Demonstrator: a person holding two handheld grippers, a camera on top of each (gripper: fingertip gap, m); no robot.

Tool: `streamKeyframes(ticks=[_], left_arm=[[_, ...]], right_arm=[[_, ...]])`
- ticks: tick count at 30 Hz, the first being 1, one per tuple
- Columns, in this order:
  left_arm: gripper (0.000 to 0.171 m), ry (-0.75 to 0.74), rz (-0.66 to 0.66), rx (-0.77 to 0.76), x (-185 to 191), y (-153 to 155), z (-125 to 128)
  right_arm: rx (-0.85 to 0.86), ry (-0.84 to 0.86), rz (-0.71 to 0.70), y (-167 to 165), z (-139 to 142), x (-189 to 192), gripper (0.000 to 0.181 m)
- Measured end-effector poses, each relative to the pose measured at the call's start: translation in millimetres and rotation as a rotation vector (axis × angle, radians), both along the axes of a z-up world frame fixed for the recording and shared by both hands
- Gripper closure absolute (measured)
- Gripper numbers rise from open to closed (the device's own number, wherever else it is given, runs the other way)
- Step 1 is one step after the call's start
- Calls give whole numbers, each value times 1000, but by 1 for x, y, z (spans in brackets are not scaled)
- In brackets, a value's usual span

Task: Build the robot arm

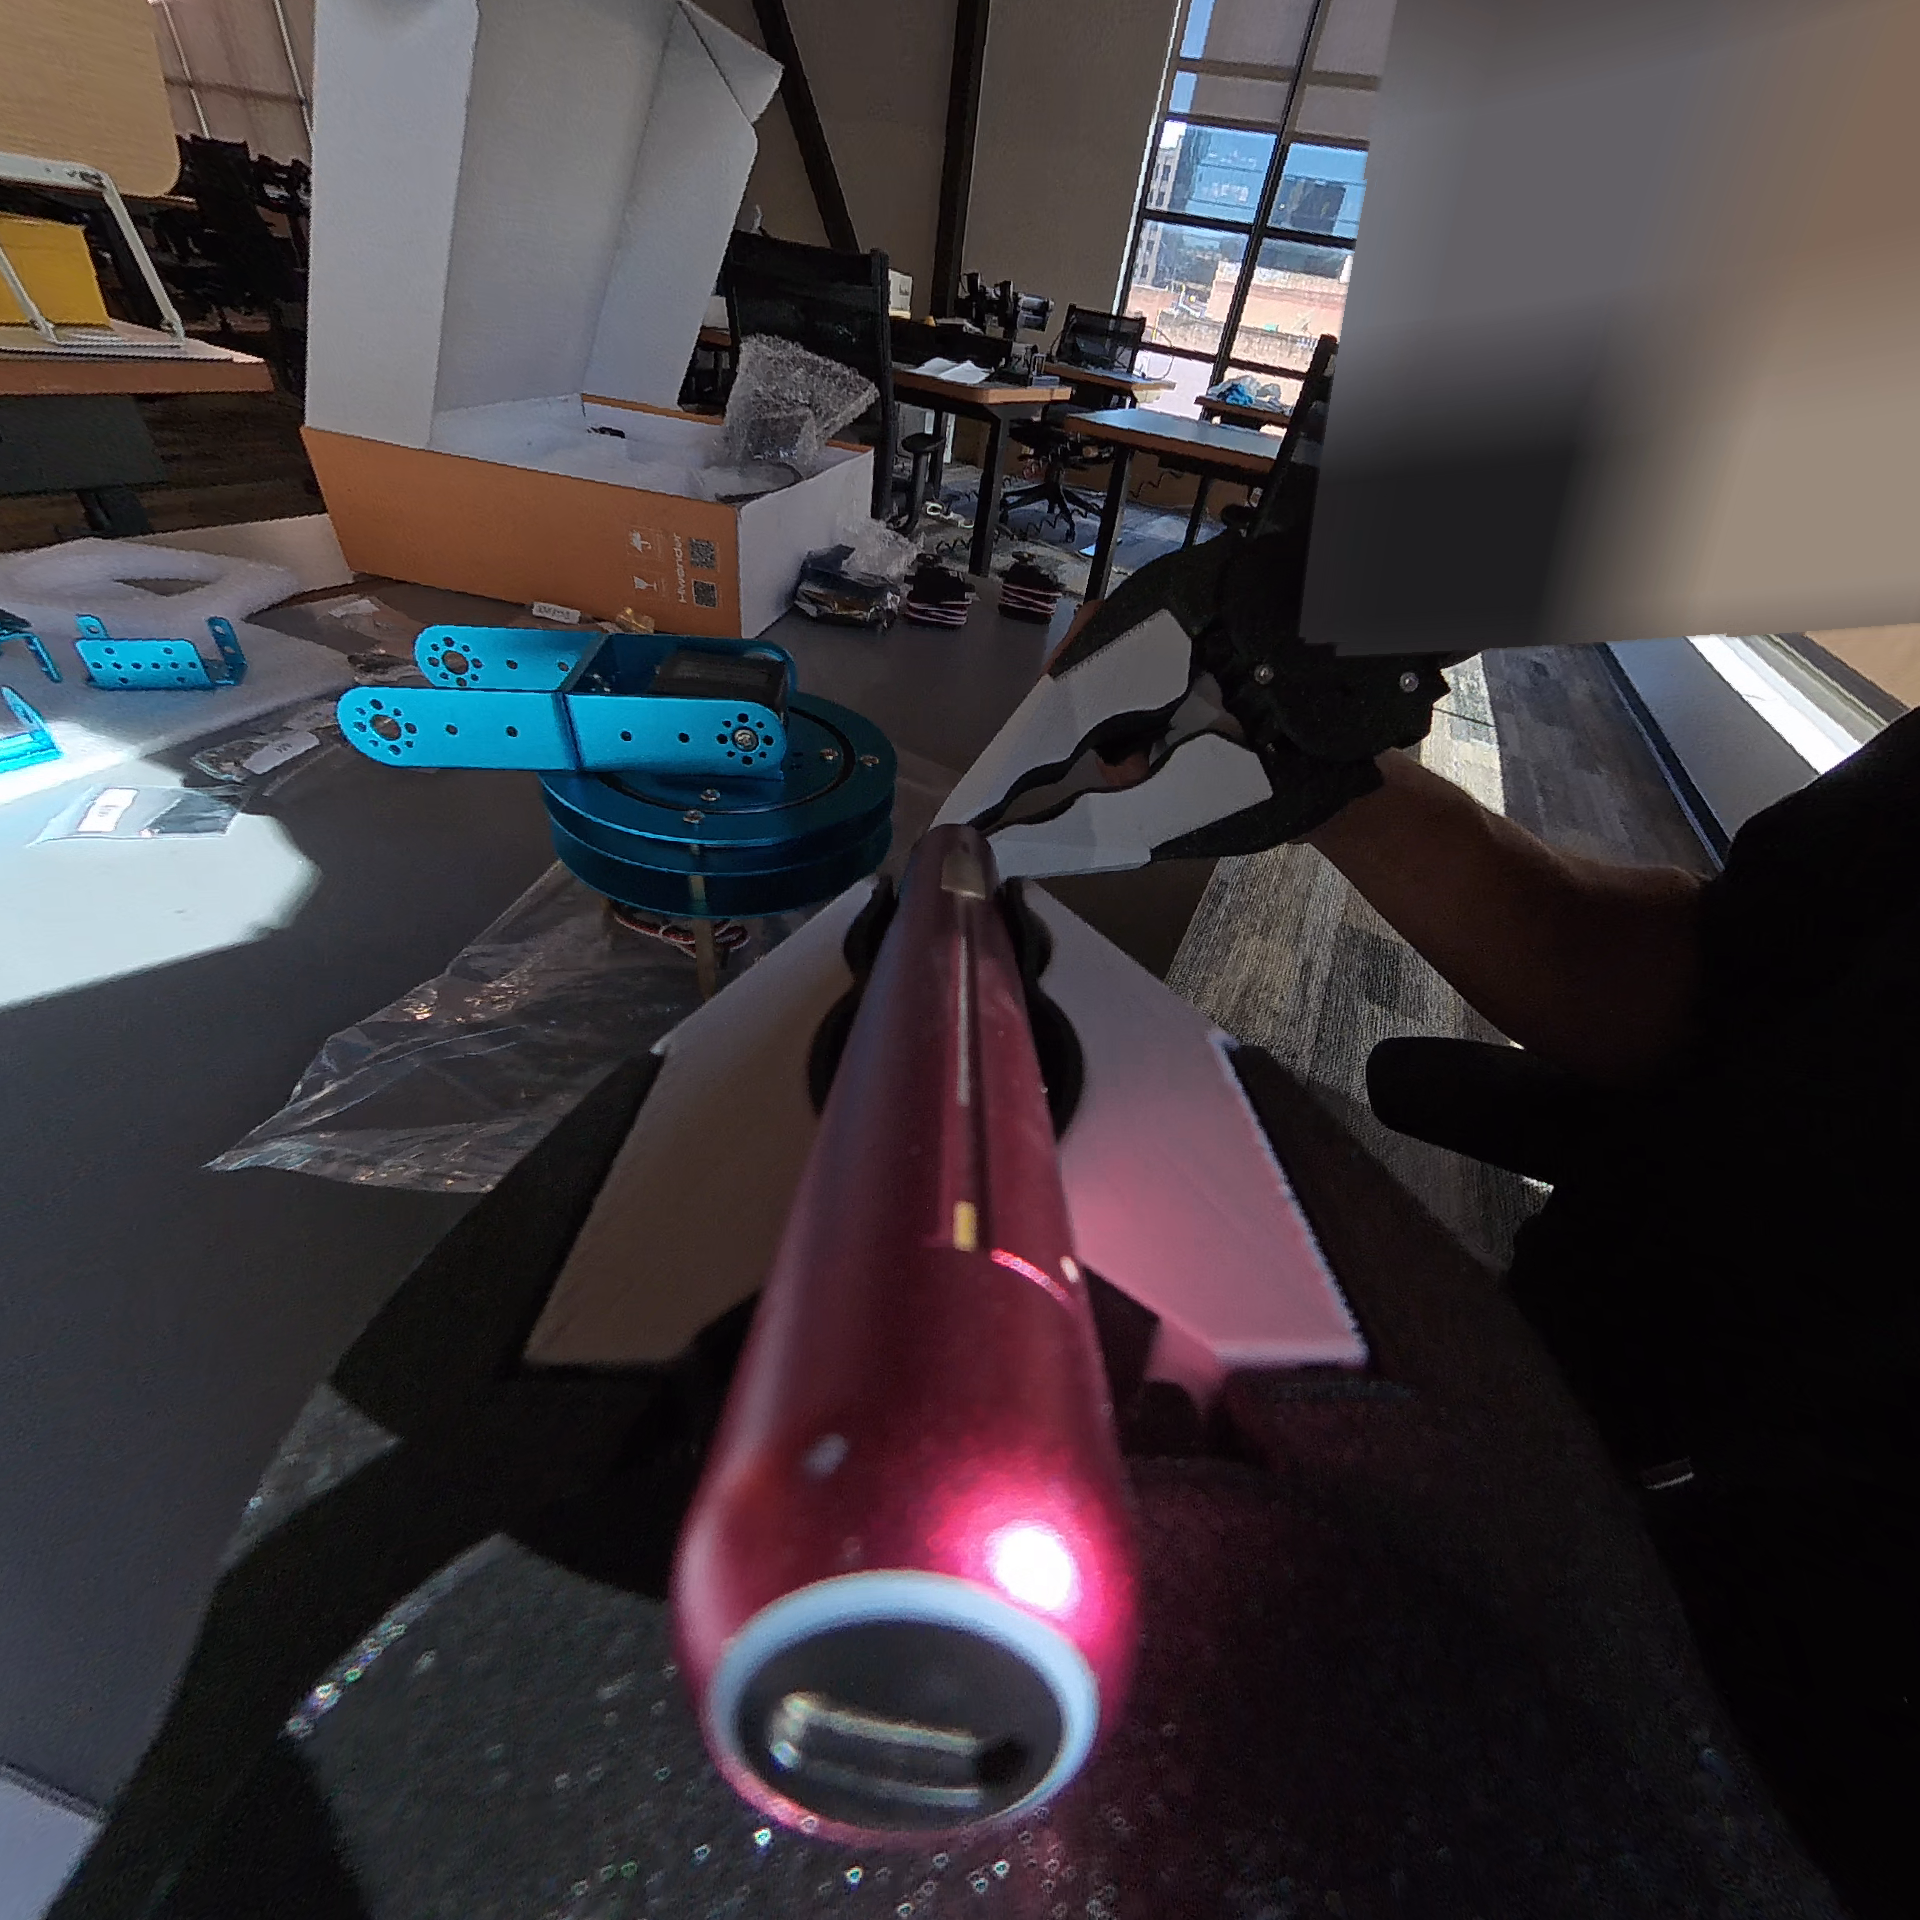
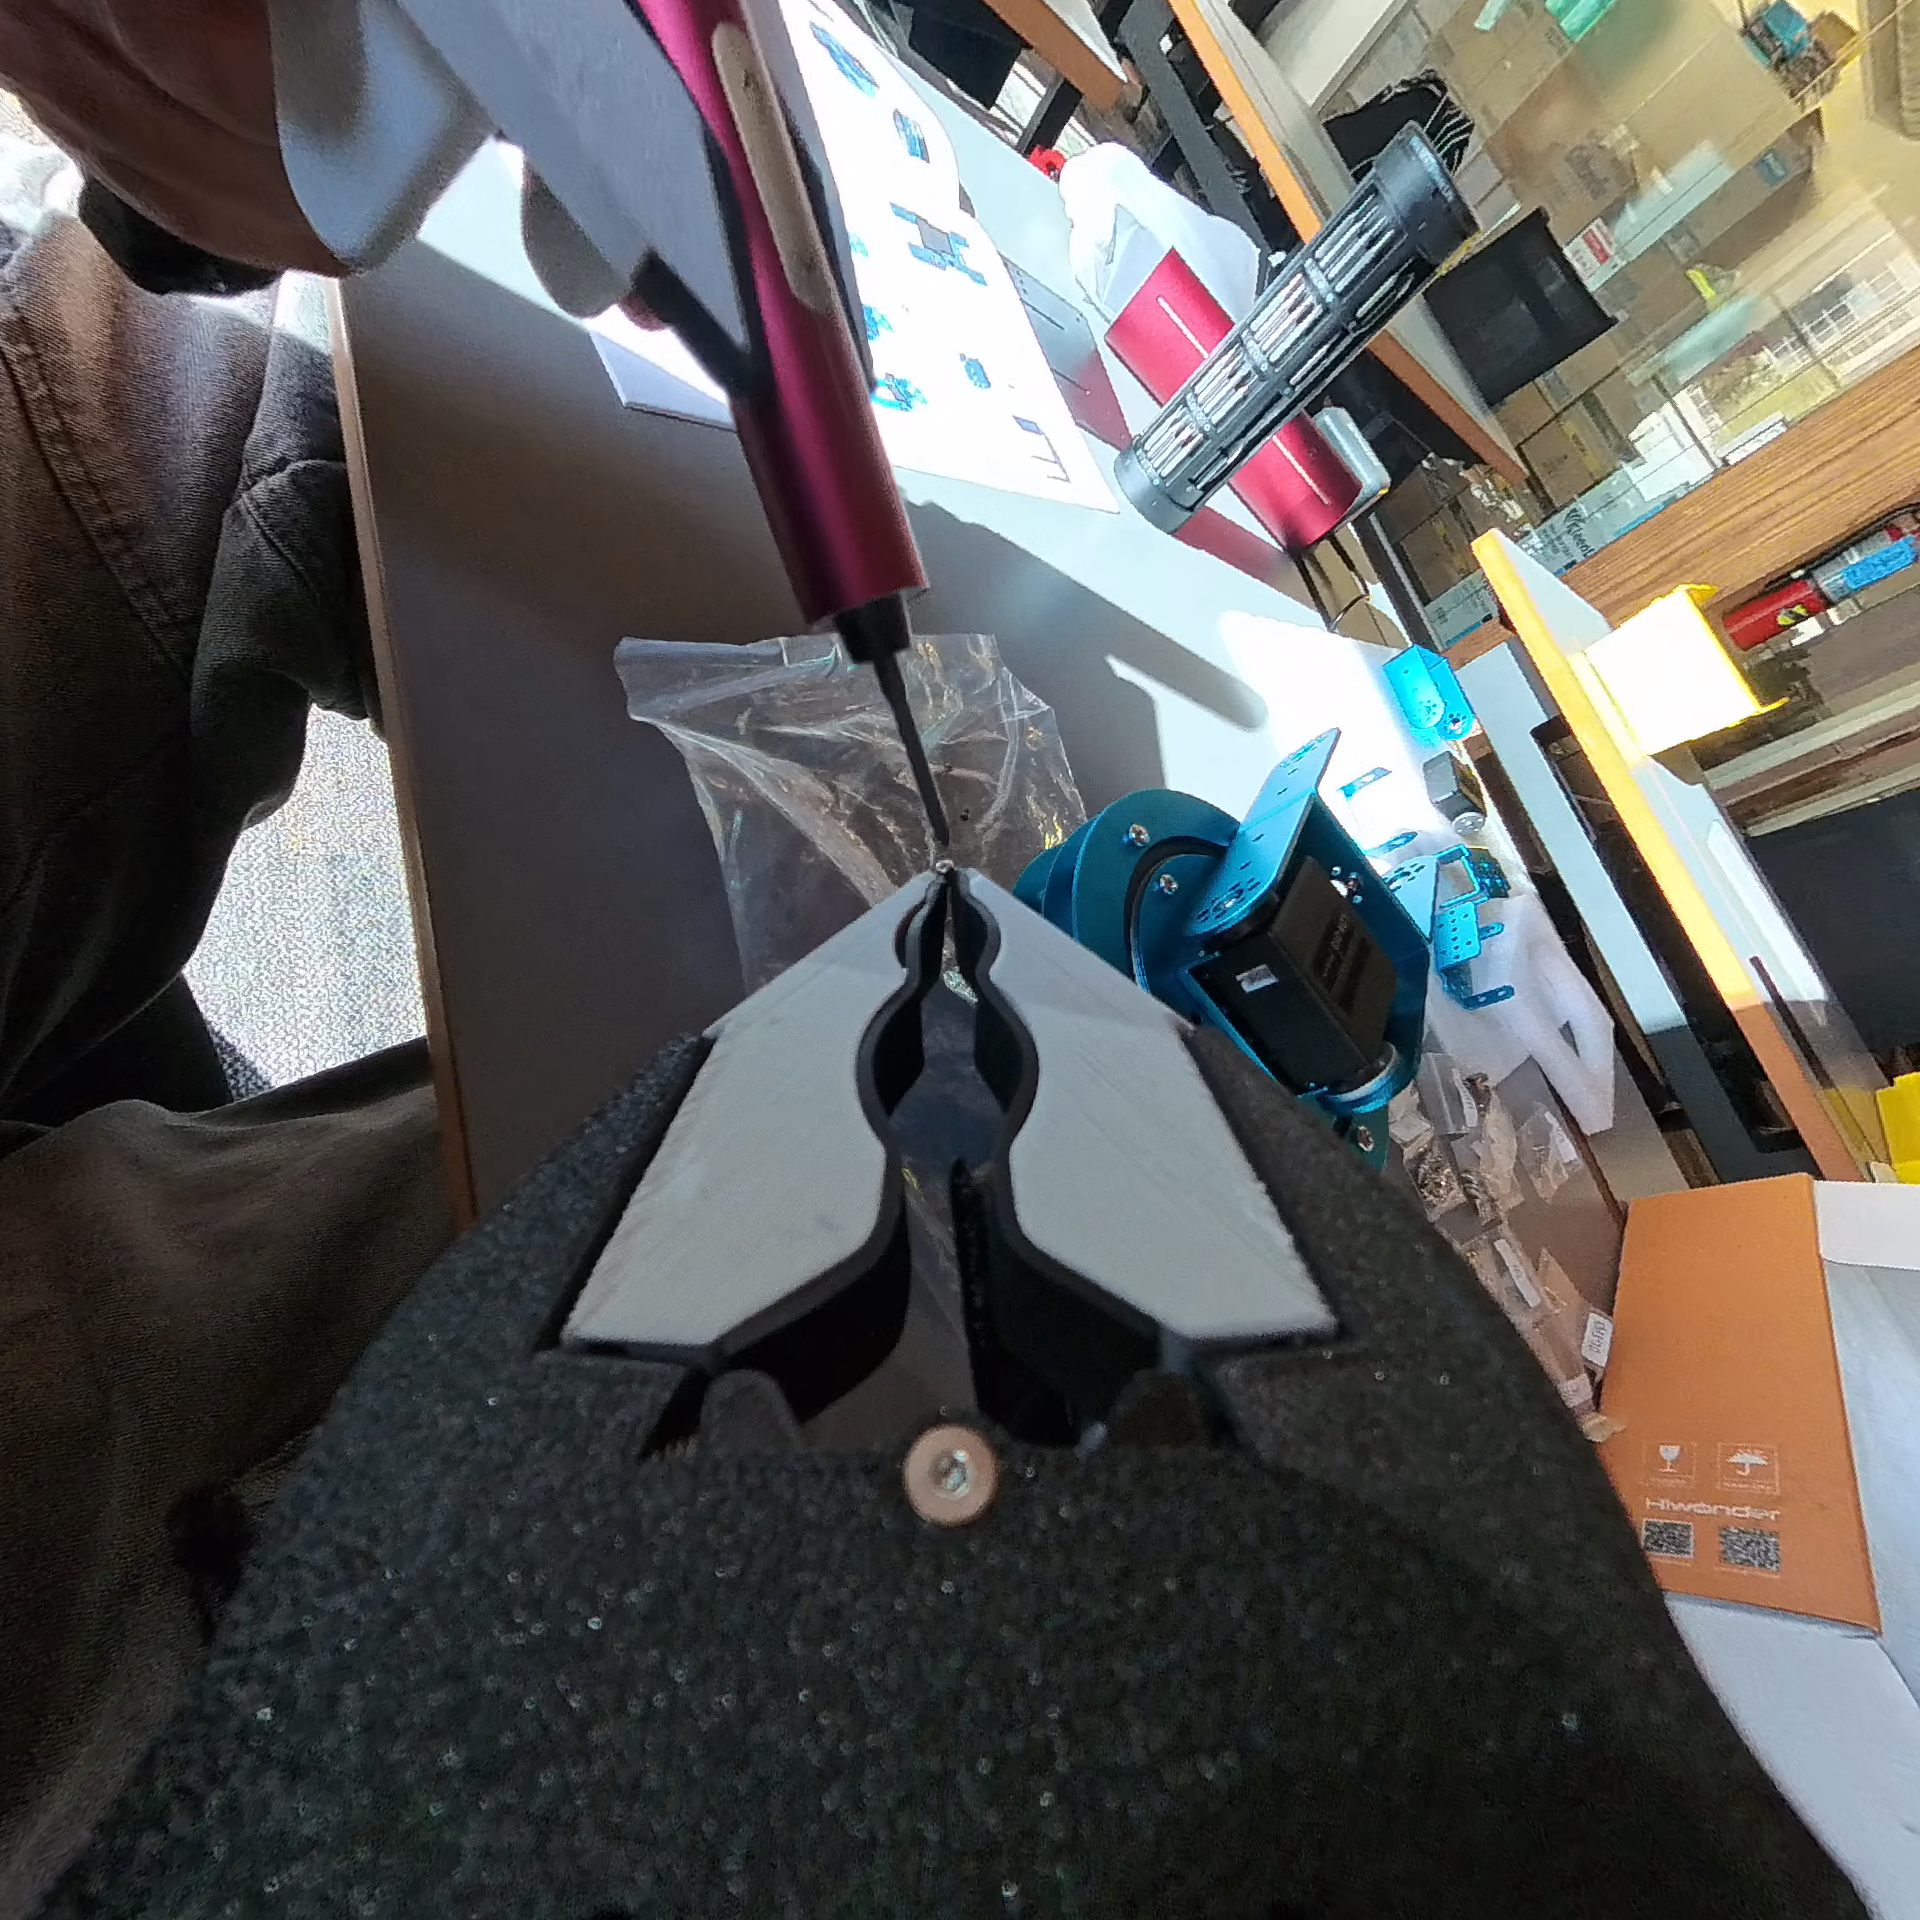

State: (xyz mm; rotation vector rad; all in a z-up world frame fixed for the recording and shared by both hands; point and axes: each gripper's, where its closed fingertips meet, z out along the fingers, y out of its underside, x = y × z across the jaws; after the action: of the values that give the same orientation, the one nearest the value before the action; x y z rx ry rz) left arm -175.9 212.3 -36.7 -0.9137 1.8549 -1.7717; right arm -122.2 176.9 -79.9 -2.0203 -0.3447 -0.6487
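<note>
**Driver tip meets pinched screw**

My left tool (image 1: 935, 935) is clamped on the red electric screwdriver (image 1: 914, 1299). My right tool (image 2: 948, 883) is pinched together on a small screw (image 2: 940, 865), the bit touching it. At two o'clock on the desk (image 2: 540, 727): the blue servo base (image 2: 1226, 935). The orange box (image 2: 1745, 1382) carries printed markings.

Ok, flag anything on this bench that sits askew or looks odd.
The blue turntable assembly sits partly on a crumpled clear plastic bag, not flat on the table. The left tool grips a red electric screwdriver; the right tool pinches a small screw.
</note>
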Motion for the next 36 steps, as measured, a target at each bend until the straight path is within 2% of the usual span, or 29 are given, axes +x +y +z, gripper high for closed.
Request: streamKeyframes(ticks=[36], left_arm=[[151, 31, 19, -30, 3, 2, -7]], right_arm=[[-4, -2, -9, 3, -2, -2, 181]])
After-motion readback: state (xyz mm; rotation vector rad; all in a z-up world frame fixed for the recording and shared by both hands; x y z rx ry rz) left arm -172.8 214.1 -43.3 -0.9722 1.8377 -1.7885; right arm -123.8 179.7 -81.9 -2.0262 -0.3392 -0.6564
